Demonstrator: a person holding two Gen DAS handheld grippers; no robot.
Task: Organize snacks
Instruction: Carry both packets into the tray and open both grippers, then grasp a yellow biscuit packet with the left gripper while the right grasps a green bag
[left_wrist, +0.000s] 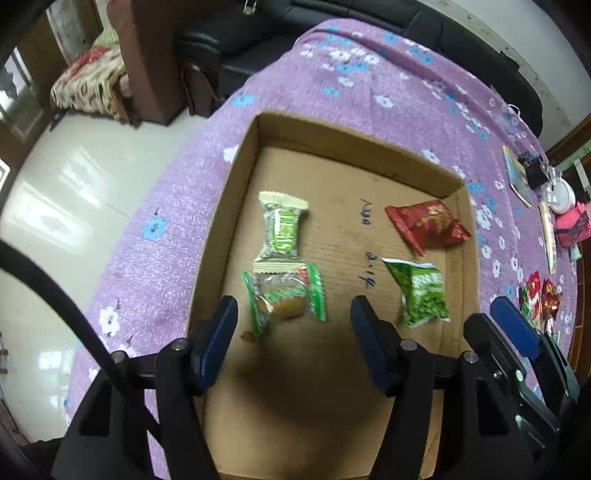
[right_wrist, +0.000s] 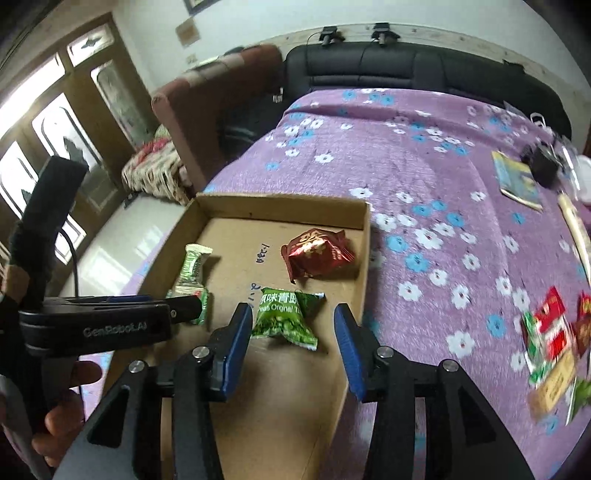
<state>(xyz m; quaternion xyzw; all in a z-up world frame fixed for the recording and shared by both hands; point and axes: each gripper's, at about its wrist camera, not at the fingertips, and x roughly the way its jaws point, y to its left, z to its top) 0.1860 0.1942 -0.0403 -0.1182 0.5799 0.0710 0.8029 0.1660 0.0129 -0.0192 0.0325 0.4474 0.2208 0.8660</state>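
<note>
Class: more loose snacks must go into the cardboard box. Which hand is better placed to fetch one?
Right. The loose snack pile lies beside the right tongs, outside the cardboard box; both tongs are empty.

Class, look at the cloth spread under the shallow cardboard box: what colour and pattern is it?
The cloth is purple with white and blue flowers, clearest in the right wrist view.

The left gripper (right_wrist: 110, 325) body says "GenRobot.AI". The green pea packet (right_wrist: 286, 319) reads "Peas Original", plus Chinese characters, maybe 原味青豆, kinda blurry.
</note>
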